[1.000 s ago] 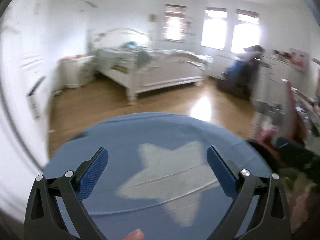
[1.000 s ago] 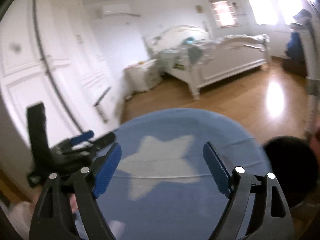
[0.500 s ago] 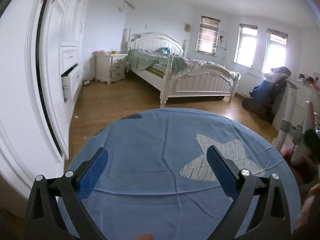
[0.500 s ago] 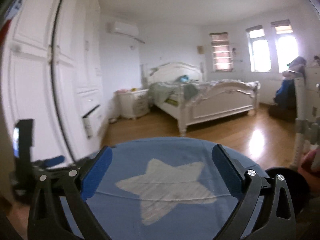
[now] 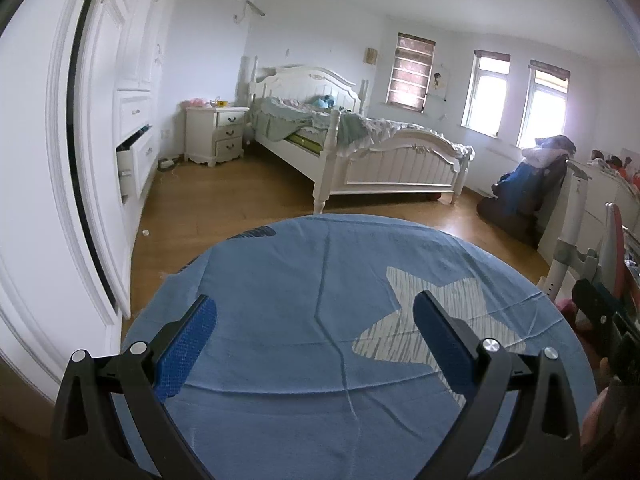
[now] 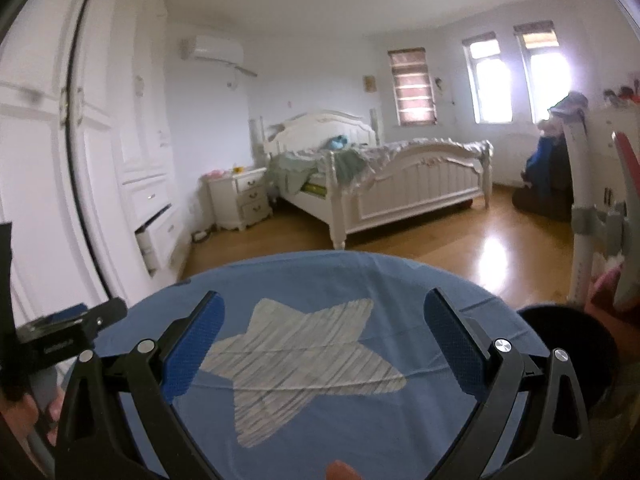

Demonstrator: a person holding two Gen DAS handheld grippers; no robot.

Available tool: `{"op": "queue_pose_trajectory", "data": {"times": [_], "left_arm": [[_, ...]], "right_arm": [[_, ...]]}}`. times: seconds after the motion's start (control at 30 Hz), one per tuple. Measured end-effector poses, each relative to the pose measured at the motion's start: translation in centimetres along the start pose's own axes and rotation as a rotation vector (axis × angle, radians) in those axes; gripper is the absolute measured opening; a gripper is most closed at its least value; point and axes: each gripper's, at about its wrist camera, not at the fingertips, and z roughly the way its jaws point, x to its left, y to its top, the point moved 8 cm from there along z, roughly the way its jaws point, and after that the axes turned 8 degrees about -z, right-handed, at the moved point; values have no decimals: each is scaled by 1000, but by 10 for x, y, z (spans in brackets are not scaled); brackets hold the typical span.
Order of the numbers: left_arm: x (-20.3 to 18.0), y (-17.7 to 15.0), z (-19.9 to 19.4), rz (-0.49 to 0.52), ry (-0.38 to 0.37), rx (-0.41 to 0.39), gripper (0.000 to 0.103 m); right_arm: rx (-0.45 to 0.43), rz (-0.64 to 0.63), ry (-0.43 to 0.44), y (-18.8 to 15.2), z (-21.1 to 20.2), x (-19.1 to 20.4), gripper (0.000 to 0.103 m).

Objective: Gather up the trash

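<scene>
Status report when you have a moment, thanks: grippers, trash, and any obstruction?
Left gripper open, empty. Right gripper open, empty. Small white scrap on floor by wardrobe. Blue star cloth fills foreground.

free: wood floor (image 5: 240, 200) ahead | obstacles: bed (image 5: 380, 152), open drawer (image 5: 132, 152)

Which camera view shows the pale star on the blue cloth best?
The right wrist view: the star lies whole between the open right gripper fingers. The left wrist view shows the star partly hidden behind the left gripper's right finger.
</scene>
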Motion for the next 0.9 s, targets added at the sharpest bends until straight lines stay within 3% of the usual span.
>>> {"op": "queue_pose_trajectory", "data": {"times": [0.33, 0.9], "left_arm": [[-2, 2, -9, -6, -11, -42, 98], [-13, 6, -17, -3, -17, -54, 98]], "right_arm": [[-67, -103, -20, 4, -8, 8, 98], [-89, -67, -24, 6, -22, 10, 98]]}}
